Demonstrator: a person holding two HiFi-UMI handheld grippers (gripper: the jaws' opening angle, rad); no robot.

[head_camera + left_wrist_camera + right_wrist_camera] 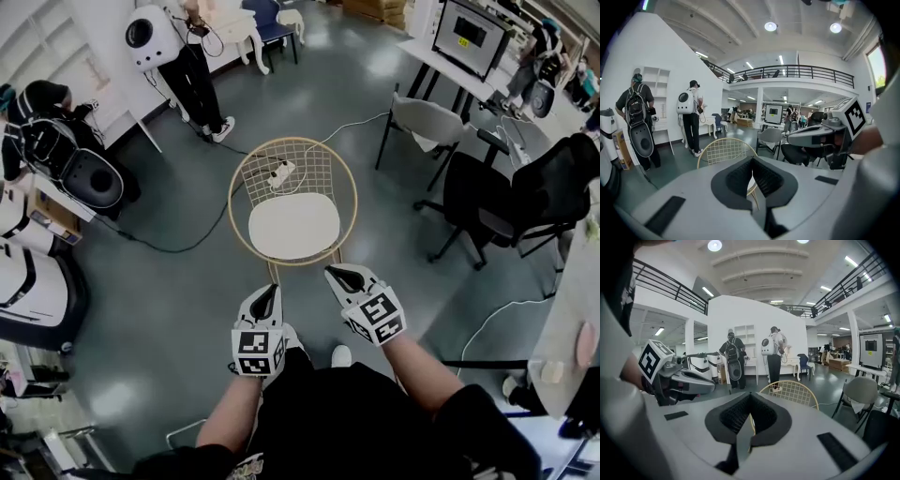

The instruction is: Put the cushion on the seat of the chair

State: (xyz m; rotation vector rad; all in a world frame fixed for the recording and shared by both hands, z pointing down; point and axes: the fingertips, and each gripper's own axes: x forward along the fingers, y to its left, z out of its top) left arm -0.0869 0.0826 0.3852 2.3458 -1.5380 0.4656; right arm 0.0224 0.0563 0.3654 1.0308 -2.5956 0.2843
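Observation:
A gold wire chair (291,164) stands on the grey floor straight ahead, and a white oval cushion (293,226) lies flat on its seat. My left gripper (270,289) is shut and holds nothing, a short way in front of the seat's near rim. My right gripper (333,274) is also shut and holds nothing, just off the seat's front right edge. In the left gripper view the chair's mesh back (725,151) rises beyond the closed left gripper (752,176). The right gripper view shows the chair (790,392) past the closed right gripper (751,416).
Black office chairs (497,202) and a grey chair (427,122) stand to the right by a desk with a monitor (469,37). A person with a white backpack (192,66) stands at the back left. A power strip (279,175) and cables lie behind the chair.

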